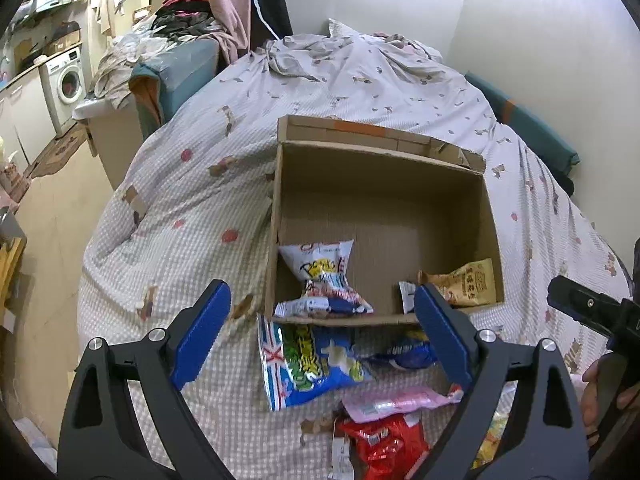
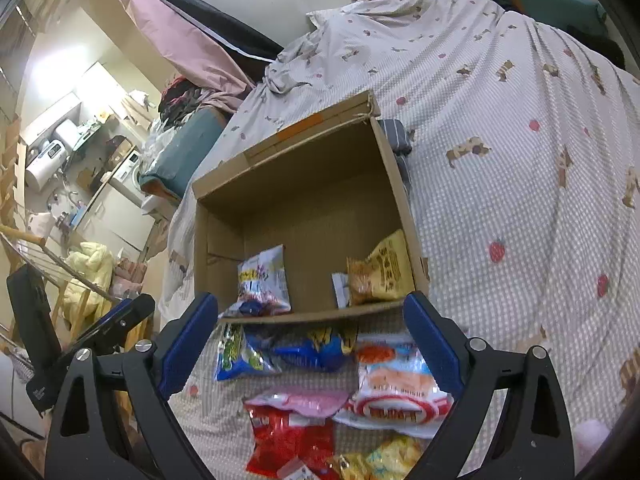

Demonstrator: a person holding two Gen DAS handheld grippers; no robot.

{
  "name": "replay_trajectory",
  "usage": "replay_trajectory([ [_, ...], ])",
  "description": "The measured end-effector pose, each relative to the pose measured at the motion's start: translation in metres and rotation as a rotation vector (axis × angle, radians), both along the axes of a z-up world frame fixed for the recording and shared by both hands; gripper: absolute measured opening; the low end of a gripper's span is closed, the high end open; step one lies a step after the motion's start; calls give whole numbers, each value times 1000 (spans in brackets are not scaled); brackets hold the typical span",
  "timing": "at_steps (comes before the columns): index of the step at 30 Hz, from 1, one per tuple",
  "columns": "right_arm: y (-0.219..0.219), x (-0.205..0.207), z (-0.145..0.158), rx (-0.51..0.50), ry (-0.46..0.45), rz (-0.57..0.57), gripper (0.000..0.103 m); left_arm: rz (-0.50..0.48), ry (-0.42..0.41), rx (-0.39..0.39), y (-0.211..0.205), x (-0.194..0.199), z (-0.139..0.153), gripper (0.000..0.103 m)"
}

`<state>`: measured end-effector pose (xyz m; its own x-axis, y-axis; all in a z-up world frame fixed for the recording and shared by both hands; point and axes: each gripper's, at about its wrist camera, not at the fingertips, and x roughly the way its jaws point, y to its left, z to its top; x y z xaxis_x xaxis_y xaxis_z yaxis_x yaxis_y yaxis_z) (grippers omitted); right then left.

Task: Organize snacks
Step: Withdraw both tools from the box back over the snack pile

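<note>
- Left gripper (image 1: 322,332) hangs over the bedspread (image 1: 172,208) with its blue-padded fingers spread wide and nothing between them.
- Between and just beyond its fingertips lies the blue-and-green popcorn bag (image 1: 308,360), flat on the cover against the near wall of the cardboard box (image 1: 380,200).
- Straight ahead of it, inside the box, a white chip bag (image 1: 320,276) leans at the left wall and a tan snack bag (image 1: 468,282) sits in the right near corner, partly behind its right finger.
- Nearer than the popcorn bag, low between the fingers, lie a pink packet (image 1: 396,402) and a red bag (image 1: 384,444); a dark blue bag (image 1: 412,354) lies just inside the right finger.
- Right gripper (image 2: 310,340) is likewise opened wide and holds nothing.
- Under its span lie the dark blue bag (image 2: 316,350), the popcorn bag (image 2: 236,356) by its left finger, and a white-and-orange bag (image 2: 396,388) touching its right finger.
- Closer to it are the pink packet (image 2: 308,402), red bag (image 2: 288,440) and a yellow bag (image 2: 384,458).
- Ahead, the box (image 2: 304,184) stands open.
</note>
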<state>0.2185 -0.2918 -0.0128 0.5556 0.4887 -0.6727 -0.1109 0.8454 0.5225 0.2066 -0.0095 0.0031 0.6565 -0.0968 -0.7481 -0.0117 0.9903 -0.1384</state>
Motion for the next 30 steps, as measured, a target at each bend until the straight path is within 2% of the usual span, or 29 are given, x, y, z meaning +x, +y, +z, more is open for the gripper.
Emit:
replay_trajectory([
  [10,2,-32,-5,1,32,11,96,17,68,-5,2,-32,-15,91],
  [19,-7,-57,-19,-25,86,18,96,12,132,-41,0,-57,-31,91],
  [30,-40,-65,-66,-23,293,-18,96,24,208,-18,-5,-62,-52,91],
])
